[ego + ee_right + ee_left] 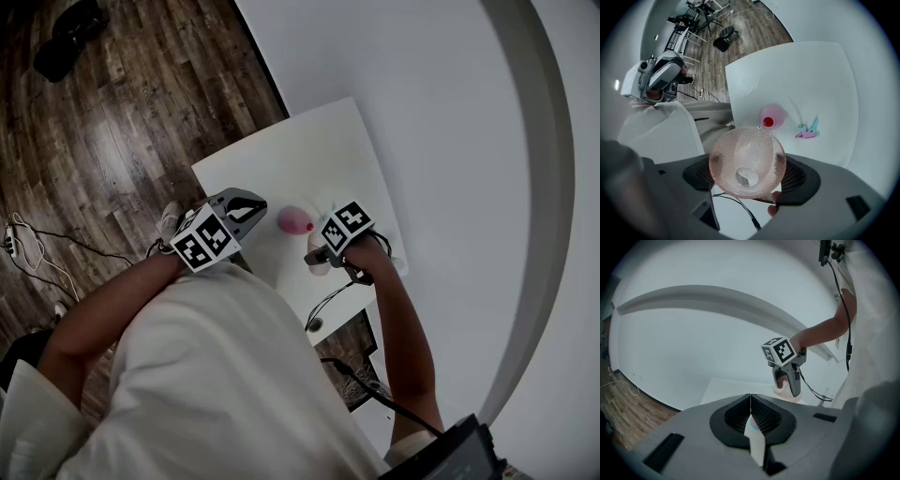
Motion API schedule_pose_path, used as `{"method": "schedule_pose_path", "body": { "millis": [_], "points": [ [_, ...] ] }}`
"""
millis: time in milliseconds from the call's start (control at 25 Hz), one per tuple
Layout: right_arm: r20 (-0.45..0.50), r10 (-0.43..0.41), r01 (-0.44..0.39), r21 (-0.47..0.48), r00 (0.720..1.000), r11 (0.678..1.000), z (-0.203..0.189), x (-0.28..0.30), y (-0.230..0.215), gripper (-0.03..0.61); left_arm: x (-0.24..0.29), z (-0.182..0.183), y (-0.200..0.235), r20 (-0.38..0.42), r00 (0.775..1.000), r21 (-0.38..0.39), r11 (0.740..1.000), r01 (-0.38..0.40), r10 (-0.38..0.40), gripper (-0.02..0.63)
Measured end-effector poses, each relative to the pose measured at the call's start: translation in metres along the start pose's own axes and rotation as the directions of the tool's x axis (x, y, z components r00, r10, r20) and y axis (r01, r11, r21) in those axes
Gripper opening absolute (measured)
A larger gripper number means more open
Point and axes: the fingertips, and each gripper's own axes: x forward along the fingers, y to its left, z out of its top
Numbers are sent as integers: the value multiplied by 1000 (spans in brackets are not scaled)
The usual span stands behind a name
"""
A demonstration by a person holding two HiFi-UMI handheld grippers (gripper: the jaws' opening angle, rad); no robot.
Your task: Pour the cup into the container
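Note:
My right gripper (747,174) is shut on a clear pink dimpled cup (747,161), held over the near edge of the white table (811,75). I look straight into the cup and see only its clear base. Just beyond its rim, a round pink container (774,115) with a red opening stands on the table. In the head view the container (294,220) sits between the two grippers. My left gripper (750,401) is shut and held off the table's left side; a thin white slip (755,439) shows at its jaw seam. From there I see the right gripper (786,389) with the cup (783,386).
Small pink and turquoise pieces (808,131) and a thin white cord (794,108) lie to the right of the container. Wooden floor (112,122) with cables surrounds the table's left side. A white wall (450,112) rises behind the table. The person's white-clad body is close below.

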Motion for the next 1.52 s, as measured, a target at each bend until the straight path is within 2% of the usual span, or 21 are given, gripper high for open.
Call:
{"method": "schedule_pose_path", "body": {
  "millis": [1520],
  "points": [
    [-46, 10, -11, -10, 999, 1000, 1, -2, 6, 385, -2, -1, 3, 6, 1000, -8, 1000, 3, -3, 11]
  ]
}}
